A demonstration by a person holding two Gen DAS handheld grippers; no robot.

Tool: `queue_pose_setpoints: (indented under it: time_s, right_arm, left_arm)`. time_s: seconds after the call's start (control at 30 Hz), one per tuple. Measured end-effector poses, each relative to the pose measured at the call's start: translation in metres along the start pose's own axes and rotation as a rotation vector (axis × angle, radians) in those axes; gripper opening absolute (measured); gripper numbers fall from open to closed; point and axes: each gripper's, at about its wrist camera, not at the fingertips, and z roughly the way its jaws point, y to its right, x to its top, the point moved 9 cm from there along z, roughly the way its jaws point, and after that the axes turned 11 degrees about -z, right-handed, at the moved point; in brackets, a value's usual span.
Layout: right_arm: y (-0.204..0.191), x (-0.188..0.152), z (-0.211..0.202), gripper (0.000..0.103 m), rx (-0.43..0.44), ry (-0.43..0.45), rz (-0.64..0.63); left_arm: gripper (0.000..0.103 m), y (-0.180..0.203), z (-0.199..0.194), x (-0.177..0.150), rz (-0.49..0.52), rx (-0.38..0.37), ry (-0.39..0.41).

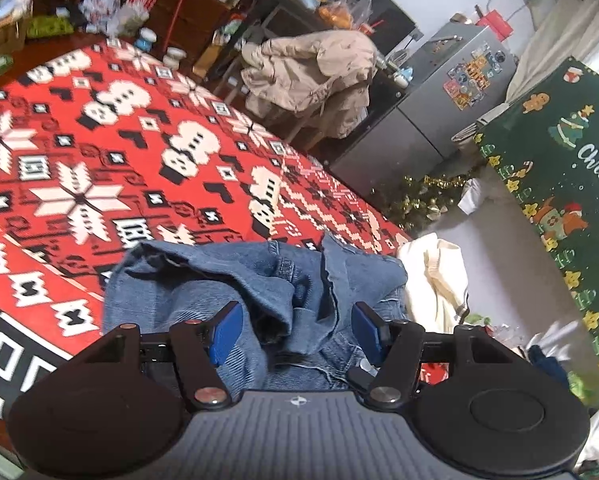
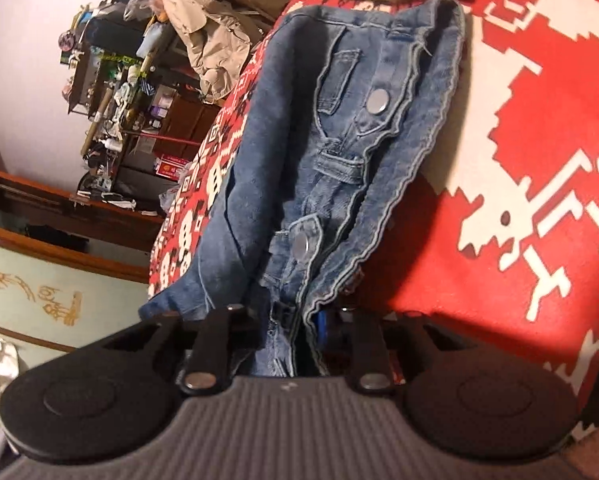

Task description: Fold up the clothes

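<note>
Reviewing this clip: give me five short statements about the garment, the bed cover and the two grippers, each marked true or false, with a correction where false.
1. The garment being handled is a blue denim jacket. True.
2. The cover under it is plain green. False: it is red with white and black snowflake and snowman patterns.
3. The left gripper stands open, with denim bunched between its blue pads. True.
4. The jacket shows metal snap buttons. True.
5. The right gripper is far from the jacket. False: denim runs right between its fingers at the jacket's near edge.
</note>
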Motion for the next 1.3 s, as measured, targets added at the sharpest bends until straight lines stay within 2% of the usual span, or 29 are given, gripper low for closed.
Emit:
queue_pose_setpoints:
  time_s: [0.07,0.13,0.2,0.33,0.43,0.47,0.5,0.53,0.57,0.6,0.67,0.73,0.8,0.9,0.97,1.1,1.17,1.3]
  right_arm:
    - [-0.004,0.002,0.006,0.024,0.003,0.0,-0.007]
    - [-0.004,0.006,0.01,0.029,0.022,-0.002,0.01]
    - [-0.002,0.01,0.013,0.029,0.04,-0.003,0.033]
    - [-0.001,0.015,0.018,0.029,0.046,-0.004,0.028]
    - [-0.004,0.019,0.023,0.029,0.032,-0.002,0.007]
    - [-0.002,0.021,0.022,0.029,0.027,-0.002,0.0]
    - [-0.003,0.022,0.025,0.029,0.018,-0.003,-0.014]
    - [0.003,0.019,0.017,0.025,0.005,0.0,-0.031]
    - [0.002,0.017,0.016,0.023,-0.017,0.004,-0.059]
    - [0.002,0.015,0.015,0.02,-0.04,0.007,-0.088]
    - [-0.005,0.016,0.016,0.016,-0.063,0.014,-0.131]
    - [-0.009,0.013,0.007,0.012,-0.071,0.023,-0.154]
    - [-0.016,0.013,-0.001,0.012,-0.07,0.036,-0.167]
    - [-0.032,0.02,-0.025,0.011,-0.075,0.079,-0.223]
    - [-0.055,0.031,-0.043,0.011,-0.088,0.132,-0.302]
    - [-0.108,0.072,-0.078,0.011,-0.061,0.242,-0.409]
    - [-0.133,0.093,-0.099,0.011,-0.041,0.29,-0.461]
    - [-0.165,0.111,-0.147,0.011,-0.029,0.343,-0.586]
  left_arm:
    - [0.06,0.002,0.008,0.003,-0.016,-0.002,-0.03]
    - [0.062,0.009,0.019,0.002,-0.005,-0.003,-0.06]
    - [0.065,0.016,0.031,0.001,0.015,0.017,-0.082]
    - [0.067,0.025,0.056,-0.003,0.107,0.139,-0.097]
    - [0.067,0.03,0.067,-0.005,0.153,0.193,-0.087]
    - [0.064,0.03,0.07,-0.006,0.167,0.211,-0.087]
    - [0.051,0.03,0.073,-0.008,0.189,0.245,-0.084]
    - [0.043,0.028,0.075,-0.009,0.216,0.279,-0.08]
    - [0.025,0.026,0.078,-0.01,0.244,0.316,-0.075]
    - [0.014,0.023,0.079,-0.011,0.249,0.327,-0.072]
    - [0.011,0.018,0.08,-0.012,0.259,0.349,-0.066]
    - [0.01,0.018,0.073,-0.004,0.209,0.316,-0.049]
    - [0.01,0.024,0.055,0.013,0.148,0.256,0.011]
    - [0.01,0.039,0.023,0.045,0.119,0.201,0.107]
    - [0.01,0.05,0.007,0.063,0.119,0.18,0.147]
    - [0.009,0.067,-0.027,0.095,0.099,0.132,0.216]
    - [0.009,0.072,-0.047,0.106,0.077,0.103,0.249]
    - [0.01,0.069,-0.08,0.119,0.012,0.058,0.285]
